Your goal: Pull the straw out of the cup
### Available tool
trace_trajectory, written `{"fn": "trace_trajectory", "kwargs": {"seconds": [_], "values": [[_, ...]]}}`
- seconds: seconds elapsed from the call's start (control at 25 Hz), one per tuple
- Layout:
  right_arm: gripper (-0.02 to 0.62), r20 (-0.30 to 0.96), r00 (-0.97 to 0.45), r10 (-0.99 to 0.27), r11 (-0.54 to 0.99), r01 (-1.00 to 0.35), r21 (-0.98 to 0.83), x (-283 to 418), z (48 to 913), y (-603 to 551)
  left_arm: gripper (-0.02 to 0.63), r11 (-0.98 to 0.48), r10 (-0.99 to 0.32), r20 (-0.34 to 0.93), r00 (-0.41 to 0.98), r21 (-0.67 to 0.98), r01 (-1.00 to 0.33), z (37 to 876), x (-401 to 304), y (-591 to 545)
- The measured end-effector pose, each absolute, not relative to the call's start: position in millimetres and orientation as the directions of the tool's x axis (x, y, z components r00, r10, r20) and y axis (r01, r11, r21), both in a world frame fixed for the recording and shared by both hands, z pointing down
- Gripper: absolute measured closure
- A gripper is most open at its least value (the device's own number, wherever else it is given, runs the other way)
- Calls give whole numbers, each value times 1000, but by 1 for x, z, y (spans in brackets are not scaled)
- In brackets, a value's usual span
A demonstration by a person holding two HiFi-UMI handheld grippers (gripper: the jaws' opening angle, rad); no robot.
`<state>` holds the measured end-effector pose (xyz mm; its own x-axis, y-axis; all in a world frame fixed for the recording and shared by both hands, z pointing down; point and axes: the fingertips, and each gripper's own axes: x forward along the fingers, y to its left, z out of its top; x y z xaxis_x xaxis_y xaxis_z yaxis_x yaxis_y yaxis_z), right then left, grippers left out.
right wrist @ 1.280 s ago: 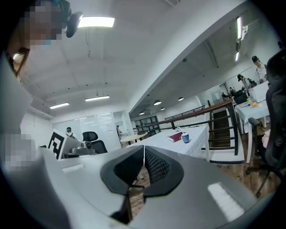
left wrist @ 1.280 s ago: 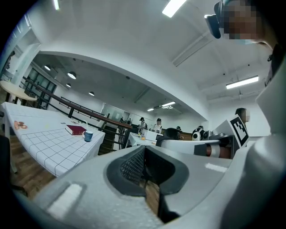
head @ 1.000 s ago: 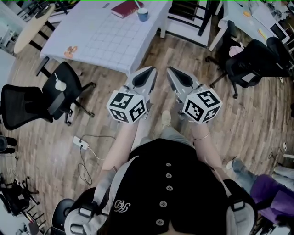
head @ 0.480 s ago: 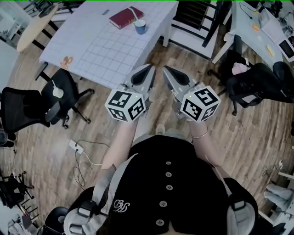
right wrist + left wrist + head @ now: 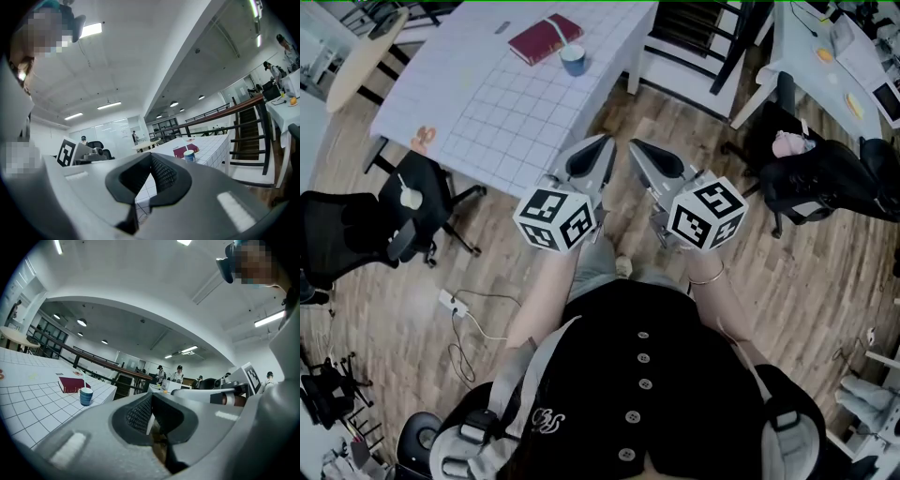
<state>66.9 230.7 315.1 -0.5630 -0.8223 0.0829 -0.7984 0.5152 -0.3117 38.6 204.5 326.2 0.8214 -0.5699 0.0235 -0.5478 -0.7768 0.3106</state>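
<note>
A blue cup [image 5: 573, 60] with a white straw [image 5: 562, 36] stands at the far edge of the white gridded table [image 5: 502, 103], next to a dark red book [image 5: 544, 37]. My left gripper [image 5: 607, 143] and right gripper [image 5: 634, 146] are side by side over the wood floor, well short of the table, both pointing level toward it. Each one's jaws meet at the tip with nothing between them. In the left gripper view, the cup [image 5: 86, 396] and straw [image 5: 84, 382] are far ahead to the left. The right gripper view has the cup [image 5: 189, 155] far ahead.
Black office chairs [image 5: 427, 178] stand left of the table. Another chair [image 5: 825, 173] with clothing on it is on the right. A power strip [image 5: 450, 300] and its cable lie on the floor. A stair rail [image 5: 243, 105] is beyond the table. People stand in the distance.
Both grippers have advanced toward the table together. The cup and the book now sit lower and further left in the head view. The jaws look the same.
</note>
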Motion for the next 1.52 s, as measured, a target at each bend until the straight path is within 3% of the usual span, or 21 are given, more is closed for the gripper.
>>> {"fn": "trace_trajectory", "kwargs": {"seconds": [1.12,1.52], "values": [[595,143,-553,-821,498,-816,-294,66,331,-23,607,-746,-602,32,798,336,-576,334,27,-51],[595,167,-546,-821,484,-821,-303,61,339,-72,607,-746,-591,65,804,335,-575,346,25,-96]]}}
